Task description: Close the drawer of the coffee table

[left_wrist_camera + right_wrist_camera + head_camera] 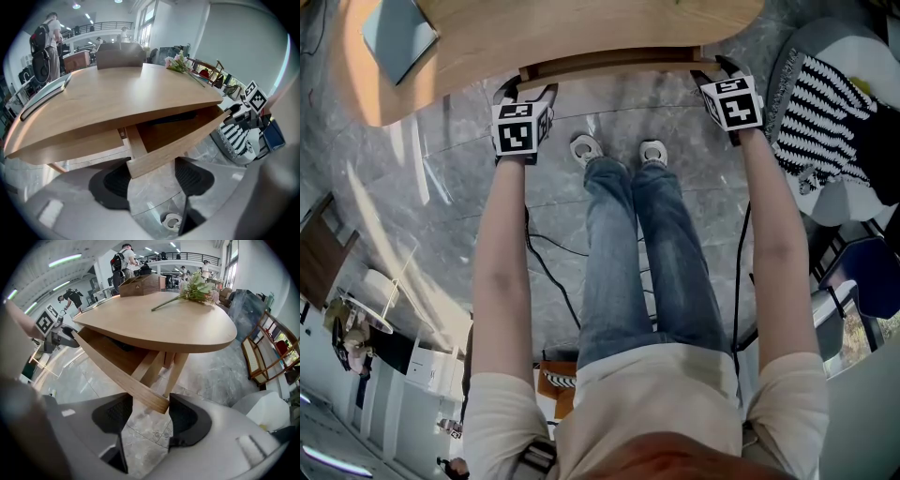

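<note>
The wooden coffee table point(581, 28) has its drawer pulled partly out; the drawer front point(609, 64) shows as a dark strip under the top. My left gripper point(525, 91) is at the front's left end and my right gripper point(715, 70) at its right end. In the left gripper view the front's end point(140, 164) lies across the tips of the wide-apart jaws of the left gripper point(152, 180), with floor showing between the pads. In the right gripper view the other end point(152, 399) sits the same way at the right gripper point(146, 416). Neither pair clamps the board.
On the tabletop lie a grey book point(44, 96), a wooden box point(140, 284) and a bunch of flowers point(197, 287). A black-and-white striped cushion point(825, 103) stands to the right. My feet point(619, 150) are just before the drawer. Cables run over the marble floor point(553, 272).
</note>
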Demonstrator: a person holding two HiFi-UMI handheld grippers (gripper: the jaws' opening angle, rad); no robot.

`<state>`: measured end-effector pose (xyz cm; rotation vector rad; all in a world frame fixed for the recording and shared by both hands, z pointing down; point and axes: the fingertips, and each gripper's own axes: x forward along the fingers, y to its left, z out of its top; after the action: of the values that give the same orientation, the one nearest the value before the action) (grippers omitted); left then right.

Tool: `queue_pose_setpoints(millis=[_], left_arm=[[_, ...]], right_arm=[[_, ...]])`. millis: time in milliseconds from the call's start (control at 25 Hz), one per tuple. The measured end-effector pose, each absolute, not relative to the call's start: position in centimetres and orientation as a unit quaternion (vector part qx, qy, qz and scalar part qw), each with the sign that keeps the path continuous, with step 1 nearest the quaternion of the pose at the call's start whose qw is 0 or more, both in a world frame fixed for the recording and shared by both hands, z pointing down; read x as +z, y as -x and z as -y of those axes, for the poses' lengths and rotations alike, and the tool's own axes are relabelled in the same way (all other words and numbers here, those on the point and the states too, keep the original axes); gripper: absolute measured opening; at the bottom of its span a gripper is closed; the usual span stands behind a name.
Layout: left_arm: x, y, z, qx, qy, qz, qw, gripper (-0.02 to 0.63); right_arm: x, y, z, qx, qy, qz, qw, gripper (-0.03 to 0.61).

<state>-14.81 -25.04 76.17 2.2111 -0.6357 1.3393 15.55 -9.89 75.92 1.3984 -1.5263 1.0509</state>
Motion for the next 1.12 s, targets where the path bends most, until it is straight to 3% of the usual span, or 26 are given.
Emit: queue_pose_setpoints(millis=[1120], left_arm=[[76.1, 12.9, 28.9, 0.456, -0.793, 0.296, 0.274, 0.298]], right_arm=[[75.8, -17.6, 13.8, 0.416, -0.562, 0.596, 0.394, 0.247]])
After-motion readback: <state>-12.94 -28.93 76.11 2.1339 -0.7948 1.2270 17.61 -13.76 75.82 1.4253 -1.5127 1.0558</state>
